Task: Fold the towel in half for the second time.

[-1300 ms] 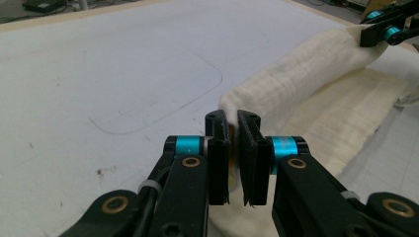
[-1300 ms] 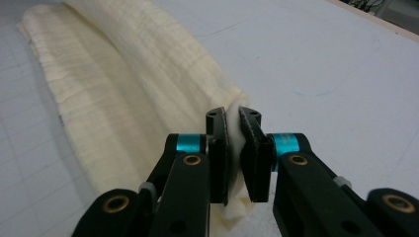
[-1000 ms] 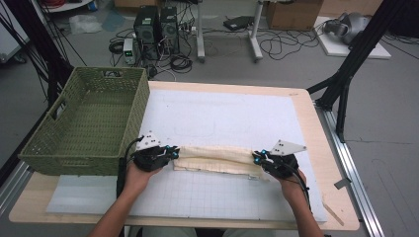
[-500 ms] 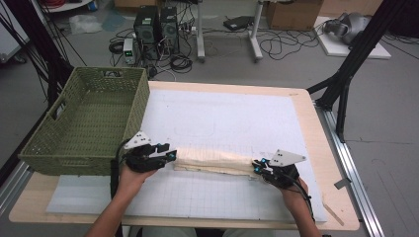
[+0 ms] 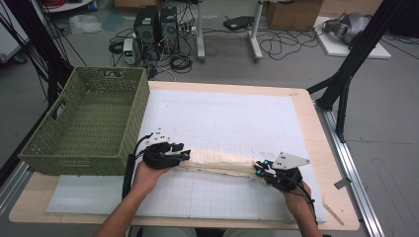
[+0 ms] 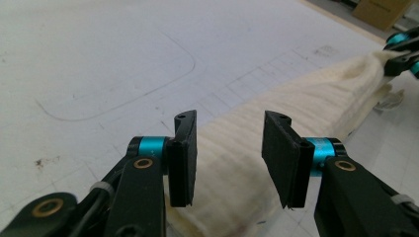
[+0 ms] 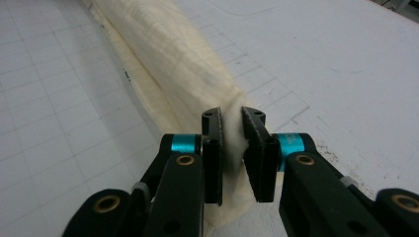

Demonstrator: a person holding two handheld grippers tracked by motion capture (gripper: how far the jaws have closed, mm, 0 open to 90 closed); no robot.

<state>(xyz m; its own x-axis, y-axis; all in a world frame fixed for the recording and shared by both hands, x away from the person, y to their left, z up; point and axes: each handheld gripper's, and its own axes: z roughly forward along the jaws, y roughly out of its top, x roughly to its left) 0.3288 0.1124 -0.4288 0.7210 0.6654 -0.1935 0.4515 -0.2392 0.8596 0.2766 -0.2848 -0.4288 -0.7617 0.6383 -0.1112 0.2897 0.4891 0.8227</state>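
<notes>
Left gripper view cut off the near end of the long cream ribbed knitted cloth roll behind black jaws; far end blurred. Lay across the white gridded paper mat at the table's near edge, beside the green woven plastic basket. Left gripper stood apart over the soft, ridged fabric, pads clear, having just closed slightly. Right gripper pinched narrow on the bunched end, having eased open a little. Mat flat, faintly lined.
</notes>
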